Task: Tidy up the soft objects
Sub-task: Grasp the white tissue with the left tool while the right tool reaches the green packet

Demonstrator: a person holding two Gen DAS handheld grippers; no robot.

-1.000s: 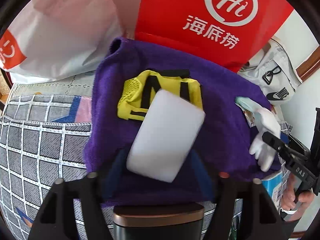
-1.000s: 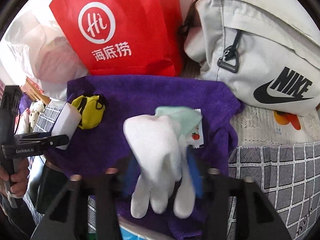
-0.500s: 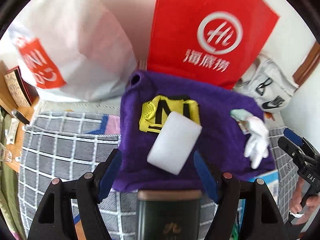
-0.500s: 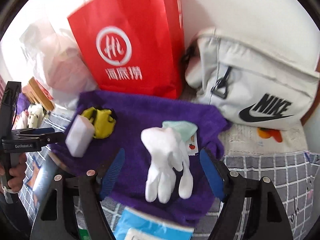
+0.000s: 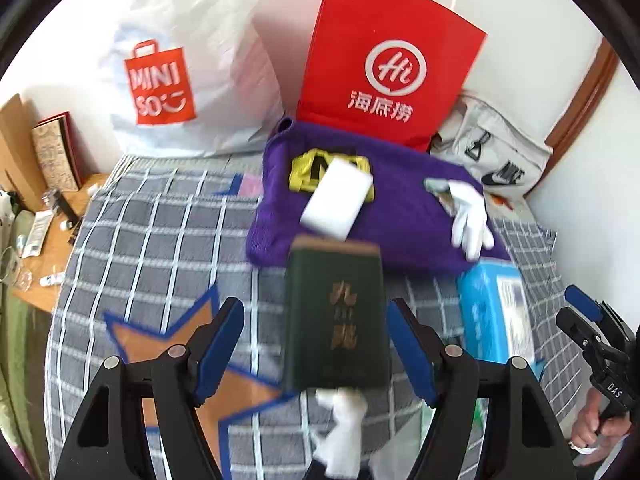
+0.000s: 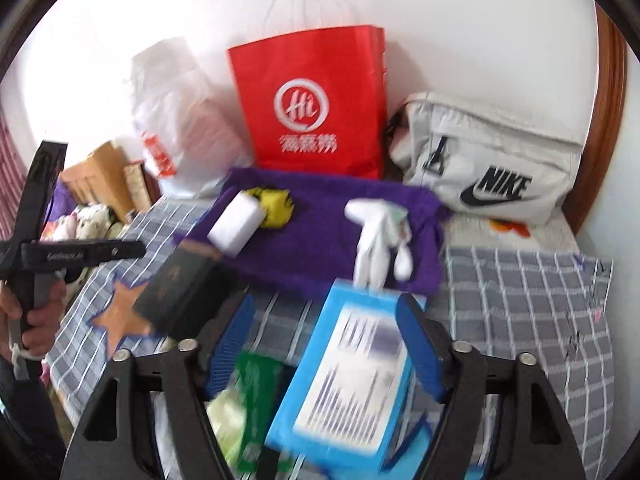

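Both my grippers hang above the bed [image 5: 132, 216] with fingers spread wide and nothing between them: the left gripper [image 5: 316, 344] over a dark green box [image 5: 336, 312], and the right gripper [image 6: 324, 340], whose fingers have just been narrowing, over a blue box [image 6: 352, 376]. On the purple towel [image 6: 328, 208] I see the white sponge [image 5: 336, 204] overlapping the yellow pouch [image 5: 304, 168], with the white glove [image 6: 376, 240] well apart to the right.
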